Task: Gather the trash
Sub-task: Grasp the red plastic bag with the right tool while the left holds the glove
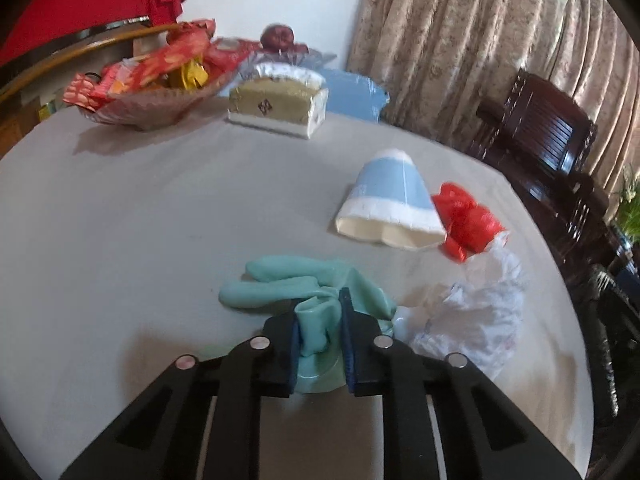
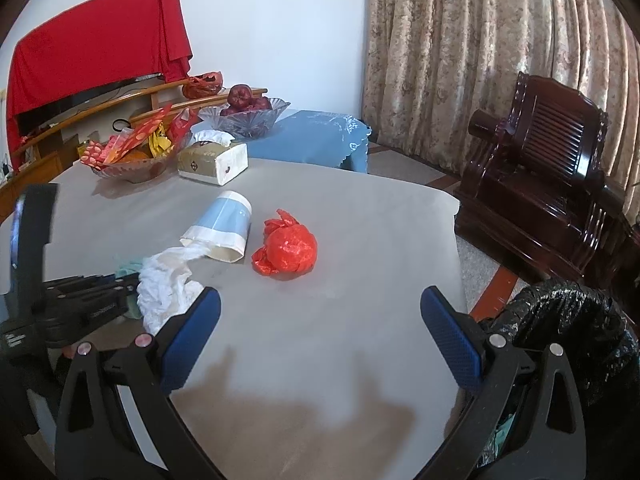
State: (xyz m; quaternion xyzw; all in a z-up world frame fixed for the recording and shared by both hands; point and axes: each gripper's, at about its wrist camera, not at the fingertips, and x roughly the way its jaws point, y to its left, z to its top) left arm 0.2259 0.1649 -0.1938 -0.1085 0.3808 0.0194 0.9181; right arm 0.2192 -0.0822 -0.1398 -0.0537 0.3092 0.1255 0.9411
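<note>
My left gripper [image 1: 320,312] is shut on a teal rubber glove [image 1: 280,286] that lies on the grey table [image 1: 140,220]. A crumpled white plastic bag [image 1: 476,312] lies just right of it. A blue and white paper cup [image 1: 394,204] lies on its side, with a crumpled red plastic bag [image 1: 466,220] beside it. My right gripper [image 2: 320,308] is open and empty above the table's near part. From there I see the cup [image 2: 220,228], the red bag [image 2: 288,248], the white bag [image 2: 168,284], a bit of the glove [image 2: 130,266] and the left gripper's body [image 2: 80,306].
A bin lined with a black bag [image 2: 568,340] stands at the table's right edge. At the back are a snack bowl [image 2: 132,152], a tissue box [image 2: 214,162] and a fruit bowl [image 2: 244,116]. A dark wooden chair [image 2: 552,160] stands to the right.
</note>
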